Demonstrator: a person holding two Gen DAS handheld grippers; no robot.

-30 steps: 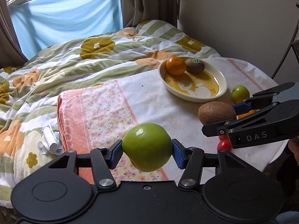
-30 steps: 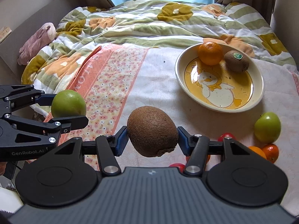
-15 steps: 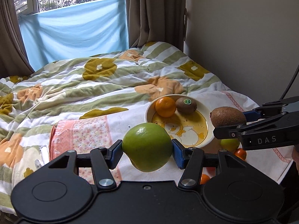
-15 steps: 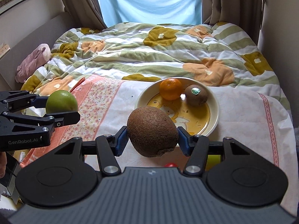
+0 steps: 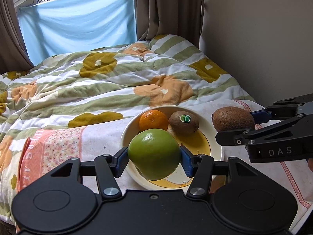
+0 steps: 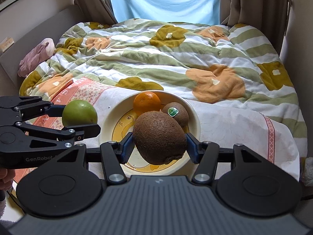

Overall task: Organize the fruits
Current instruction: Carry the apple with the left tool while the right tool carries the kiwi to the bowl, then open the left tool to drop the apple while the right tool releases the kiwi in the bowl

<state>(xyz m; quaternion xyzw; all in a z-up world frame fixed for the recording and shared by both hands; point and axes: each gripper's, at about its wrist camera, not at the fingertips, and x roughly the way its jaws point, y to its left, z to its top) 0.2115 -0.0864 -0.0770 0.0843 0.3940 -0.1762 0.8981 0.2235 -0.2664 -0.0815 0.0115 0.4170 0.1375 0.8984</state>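
- Your left gripper [image 5: 154,157] is clamped on a green apple [image 5: 154,154], its blue pads pressed against both sides of the fruit, which hangs above the near part of the bowl [image 5: 125,137].
- Your right gripper [image 6: 160,144] is closed on a big brown kiwi [image 6: 160,137], held the same way between blue pads, also over the bowl.
- The bowl is cream with a yellow cartoon picture on its floor; what the drawing shows is mostly hidden by the held fruit.
- Inside the bowl, at its far side, an orange [image 5: 153,120] and a smaller kiwi [image 5: 183,122] lie just beside each other.
- That smaller kiwi carries a round green sticker [image 5: 185,118]; its print is too small to read.
- Seen from the left camera, your right gripper's side reads "DAS"; from the right camera, your left gripper's side reads "GenRobot".
- The bowl rests on a white cloth [image 6: 230,121] with a pink flowered border [image 5: 49,148], left of the bowl; large letters run along the border, but they are only partly legible.
- Beyond the bowl lies a green-striped quilt [image 5: 109,86] with yellow and orange flowers.
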